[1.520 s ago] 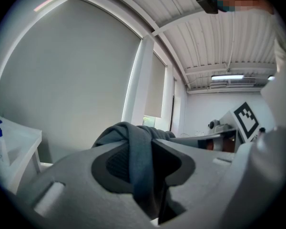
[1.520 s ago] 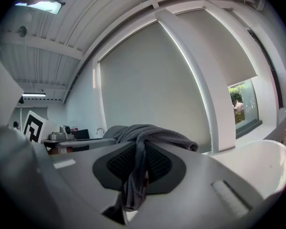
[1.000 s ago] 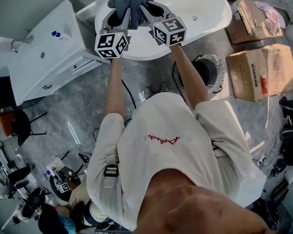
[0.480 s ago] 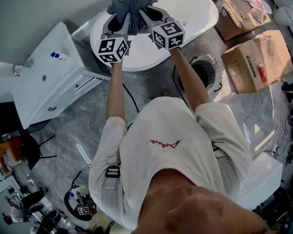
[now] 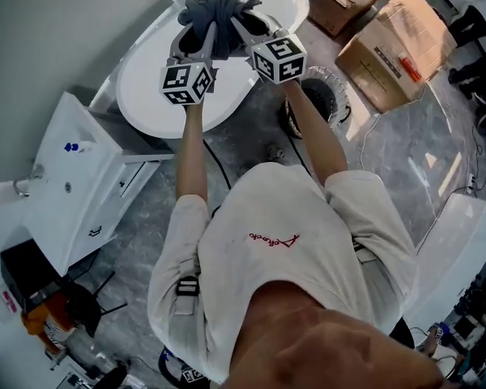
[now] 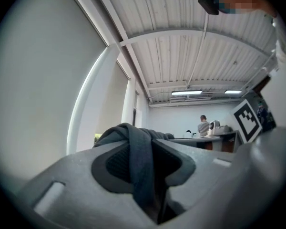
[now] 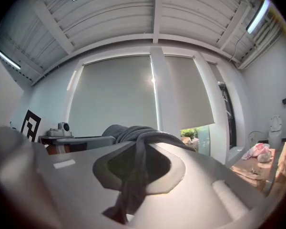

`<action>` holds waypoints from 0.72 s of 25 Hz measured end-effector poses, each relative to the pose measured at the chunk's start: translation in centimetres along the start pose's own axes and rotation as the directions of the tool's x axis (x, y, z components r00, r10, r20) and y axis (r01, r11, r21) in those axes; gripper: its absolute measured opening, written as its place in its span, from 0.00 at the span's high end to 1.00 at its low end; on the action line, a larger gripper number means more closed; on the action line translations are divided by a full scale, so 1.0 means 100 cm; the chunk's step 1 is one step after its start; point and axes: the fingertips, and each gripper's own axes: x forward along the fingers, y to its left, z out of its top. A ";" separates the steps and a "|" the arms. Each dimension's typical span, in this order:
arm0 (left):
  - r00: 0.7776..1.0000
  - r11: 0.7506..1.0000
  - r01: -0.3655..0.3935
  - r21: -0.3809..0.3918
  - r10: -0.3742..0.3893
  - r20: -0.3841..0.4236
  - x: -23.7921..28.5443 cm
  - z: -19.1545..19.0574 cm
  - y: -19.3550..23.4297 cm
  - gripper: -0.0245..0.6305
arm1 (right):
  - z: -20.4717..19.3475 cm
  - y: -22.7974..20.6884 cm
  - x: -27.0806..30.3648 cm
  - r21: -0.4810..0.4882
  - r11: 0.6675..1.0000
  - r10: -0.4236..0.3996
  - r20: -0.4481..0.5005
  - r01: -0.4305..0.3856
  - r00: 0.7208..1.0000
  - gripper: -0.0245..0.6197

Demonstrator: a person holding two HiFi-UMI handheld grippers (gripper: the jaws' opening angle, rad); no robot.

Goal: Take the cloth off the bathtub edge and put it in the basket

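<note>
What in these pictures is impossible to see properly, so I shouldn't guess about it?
Basket: head view, the person's right arm covers part; its inside is too dark.
Cloth: bunched between the left claw and right claw, so its full shape is hidden in every view.
Bathtub: head view, cloth and claws cover part, and its far end runs off the top edge.

The operator wears a short-sleeved off-white T-shirt [image 5: 308, 298] with small red script lettering [image 5: 272, 237] and a black strap buckle [image 5: 184, 285]; the light-grey moulded left gripper [image 5: 201, 24] and right gripper [image 5: 245, 21] each carry a white cube [image 5: 186, 83] printed with black square markers.
</note>
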 end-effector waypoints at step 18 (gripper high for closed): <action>0.884 0.882 0.465 -0.077 -0.468 -0.019 0.137 -0.036 -0.228 0.78 | 0.006 -0.179 -0.202 -0.018 0.878 -0.478 0.010 0.478 0.878 0.89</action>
